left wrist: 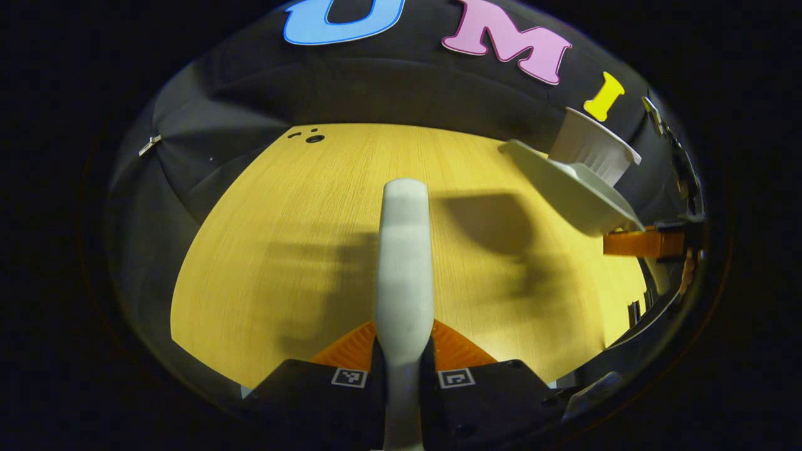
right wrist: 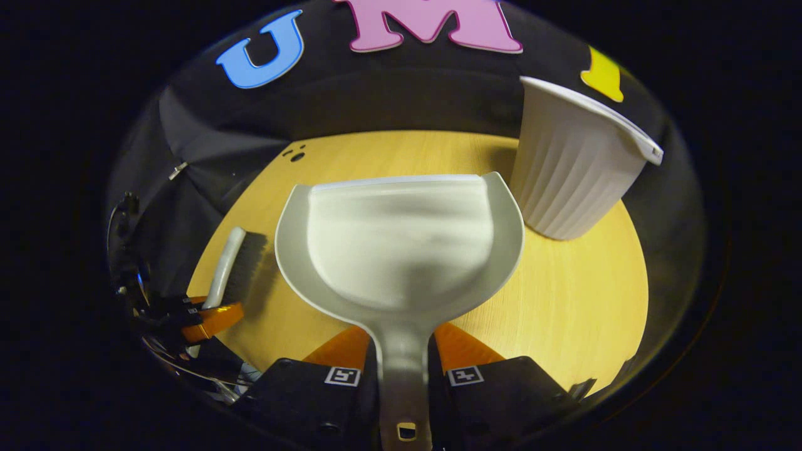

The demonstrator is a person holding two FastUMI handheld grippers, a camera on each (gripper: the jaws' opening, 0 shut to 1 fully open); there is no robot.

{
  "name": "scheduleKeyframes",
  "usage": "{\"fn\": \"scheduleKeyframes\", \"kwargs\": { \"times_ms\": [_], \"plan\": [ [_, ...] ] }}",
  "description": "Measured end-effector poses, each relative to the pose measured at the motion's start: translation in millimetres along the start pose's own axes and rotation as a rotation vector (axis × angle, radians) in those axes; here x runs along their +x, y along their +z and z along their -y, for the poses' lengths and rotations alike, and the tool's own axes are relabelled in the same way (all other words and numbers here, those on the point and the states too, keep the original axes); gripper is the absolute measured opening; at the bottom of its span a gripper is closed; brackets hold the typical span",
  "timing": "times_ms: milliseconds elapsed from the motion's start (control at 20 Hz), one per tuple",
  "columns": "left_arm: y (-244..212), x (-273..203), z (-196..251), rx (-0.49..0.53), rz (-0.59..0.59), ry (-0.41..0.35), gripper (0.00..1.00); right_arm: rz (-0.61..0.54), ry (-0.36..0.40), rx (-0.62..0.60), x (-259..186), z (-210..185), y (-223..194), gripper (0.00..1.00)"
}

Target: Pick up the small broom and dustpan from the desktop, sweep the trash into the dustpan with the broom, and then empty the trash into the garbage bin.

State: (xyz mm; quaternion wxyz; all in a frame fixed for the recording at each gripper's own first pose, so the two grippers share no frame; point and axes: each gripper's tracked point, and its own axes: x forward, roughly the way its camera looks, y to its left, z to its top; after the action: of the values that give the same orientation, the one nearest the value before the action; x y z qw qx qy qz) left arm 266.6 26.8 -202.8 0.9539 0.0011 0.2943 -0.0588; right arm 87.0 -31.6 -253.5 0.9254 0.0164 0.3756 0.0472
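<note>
My left gripper point(left wrist: 404, 343) is shut on the pale handle of the small broom point(left wrist: 404, 263), which points away over the wooden desktop point(left wrist: 282, 250). In the right gripper view the broom point(right wrist: 233, 266) shows its dark bristles at the left, low over the desk. My right gripper point(right wrist: 401, 347) is shut on the handle of the white dustpan point(right wrist: 401, 244). The pan is held above the desk, its front lip close to the ribbed white garbage bin point(right wrist: 573, 163). I see no trash inside the pan, though it is slightly blurred. The left gripper view has the dustpan point(left wrist: 564, 188) tilted in front of the bin point(left wrist: 592, 153).
Three small dark spots point(left wrist: 311, 136) mark the far left corner of the desktop. Black cloth walls close in the desk at the back and on both sides. The bin stands at the far right of the desk.
</note>
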Motion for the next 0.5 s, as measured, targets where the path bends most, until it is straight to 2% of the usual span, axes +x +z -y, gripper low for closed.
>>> {"fn": "scheduleKeyframes", "kwargs": {
  "times_ms": [100,250,350,400,450,500],
  "plan": [
    [1,16,-1,0.007,-0.018,0.017,0.27,-0.057,-0.018,0.010,1,8,-19,0.35],
    [0,33,-2,0.048,-0.048,0.045,0.26,-0.096,-0.034,0.091,9,6,-35,0.35],
    [4,43,-3,0.085,-0.068,0.069,0.27,-0.106,-0.058,0.080,17,10,-39,0.39],
    [7,48,-4,0.115,-0.071,0.087,0.27,-0.115,-0.066,0.069,21,8,-40,0.35],
    [11,55,-6,0.147,-0.078,0.108,0.27,-0.126,-0.067,0.064,23,5,-41,0.36],
    [14,59,-6,0.177,-0.082,0.124,0.27,-0.124,-0.071,0.058,25,4,-42,0.39]
  ]
}}
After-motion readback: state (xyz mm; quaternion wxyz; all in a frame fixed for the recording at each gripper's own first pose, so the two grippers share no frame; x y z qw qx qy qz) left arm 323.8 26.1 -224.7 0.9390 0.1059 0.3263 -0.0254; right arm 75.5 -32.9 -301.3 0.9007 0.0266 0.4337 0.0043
